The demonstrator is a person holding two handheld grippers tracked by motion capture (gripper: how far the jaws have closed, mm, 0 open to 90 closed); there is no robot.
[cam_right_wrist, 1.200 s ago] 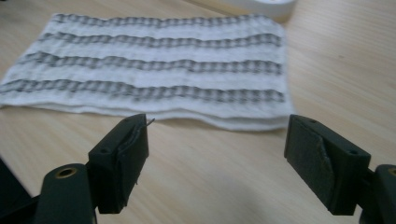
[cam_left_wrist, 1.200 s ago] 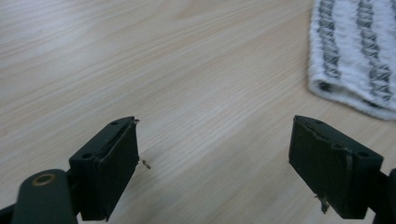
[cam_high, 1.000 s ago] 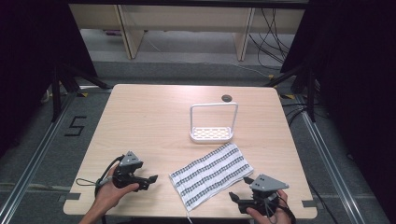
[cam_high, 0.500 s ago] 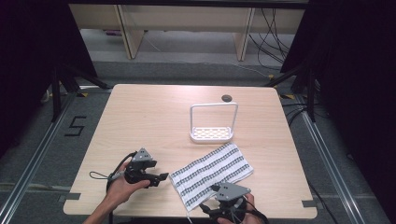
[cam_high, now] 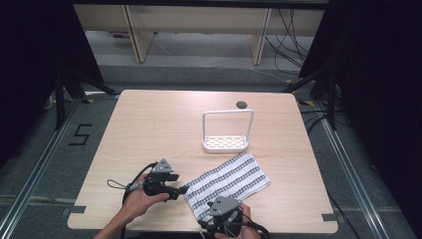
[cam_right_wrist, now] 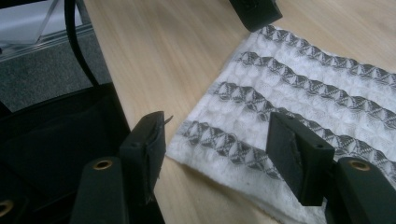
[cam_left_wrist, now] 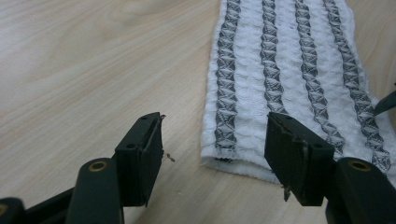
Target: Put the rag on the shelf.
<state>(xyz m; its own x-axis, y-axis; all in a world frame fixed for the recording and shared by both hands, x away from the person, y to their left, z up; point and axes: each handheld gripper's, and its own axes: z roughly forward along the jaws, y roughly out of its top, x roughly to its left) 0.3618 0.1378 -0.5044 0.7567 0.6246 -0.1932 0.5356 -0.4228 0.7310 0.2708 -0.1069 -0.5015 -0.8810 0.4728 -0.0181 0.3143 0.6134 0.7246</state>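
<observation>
A white towel with grey patterned stripes (cam_high: 229,180) lies flat and slanted on the wooden table (cam_high: 149,129), near its front edge. My left gripper (cam_high: 181,189) sits at the towel's near left corner, open; in the left gripper view (cam_left_wrist: 215,133) its jaws straddle the towel's (cam_left_wrist: 289,70) short hem without touching it. My right gripper (cam_high: 219,220) is at the towel's front corner by the table edge. The right gripper view shows this gripper (cam_right_wrist: 217,130) open over a corner of the towel (cam_right_wrist: 299,98), with one jaw of the other gripper (cam_right_wrist: 255,12) farther off.
A white wire rack with a perforated base (cam_high: 225,132) stands upright just beyond the towel. A small dark round spot (cam_high: 241,104) sits near the table's far edge. Grey floor, cables and black frame legs surround the table.
The right gripper has moved left along the front edge, from the table's right side to the towel's front corner. The left gripper has moved right up to the towel's left corner.
</observation>
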